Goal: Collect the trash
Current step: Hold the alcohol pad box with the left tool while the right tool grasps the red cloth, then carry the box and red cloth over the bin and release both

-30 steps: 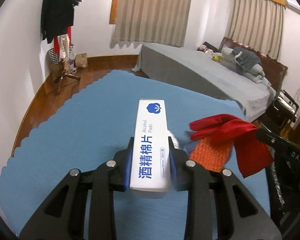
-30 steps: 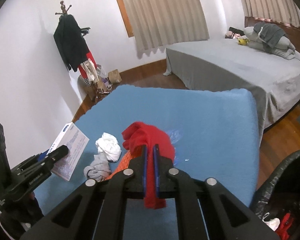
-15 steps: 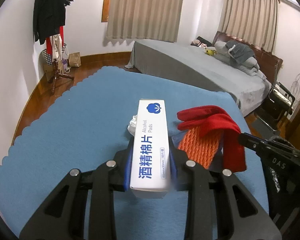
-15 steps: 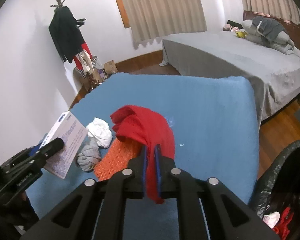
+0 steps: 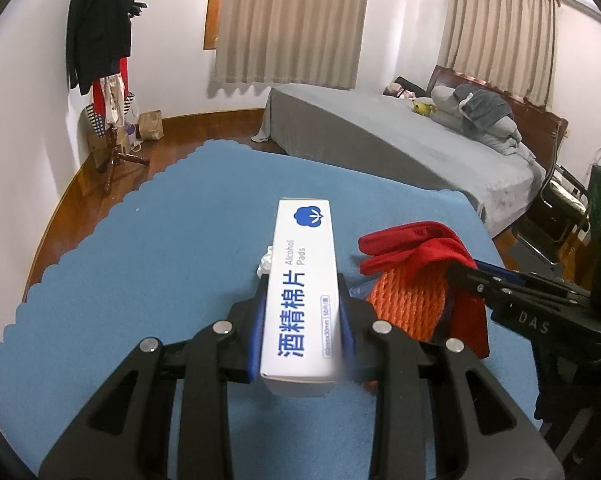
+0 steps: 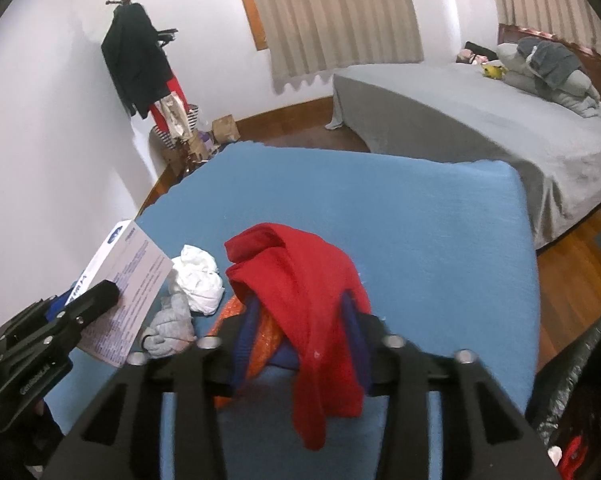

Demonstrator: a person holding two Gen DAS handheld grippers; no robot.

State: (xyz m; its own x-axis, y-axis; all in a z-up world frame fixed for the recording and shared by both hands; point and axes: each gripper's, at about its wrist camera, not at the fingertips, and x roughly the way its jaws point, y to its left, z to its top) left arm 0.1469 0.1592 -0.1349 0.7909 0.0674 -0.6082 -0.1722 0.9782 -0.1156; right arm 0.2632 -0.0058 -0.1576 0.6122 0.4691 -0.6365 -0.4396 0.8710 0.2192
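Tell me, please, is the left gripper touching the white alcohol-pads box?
Touching: in the left wrist view the left gripper has its blue pads pressed against both sides of the white alcohol-pads box.

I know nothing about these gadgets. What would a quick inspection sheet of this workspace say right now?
Surface: blue mat, scalloped edge, on a wooden floor.
Job's things: alcohol pads box; red cloth over orange netting; white tissue; grey wad; black trash bag at right.
Clutter: nothing seen beyond the trash.
Grippers: left gripper clamps the box; right gripper open, the cloth draped between its fingers.
Cables: nothing seen on the mat.
Surroundings: grey bed, coat stand, curtains.
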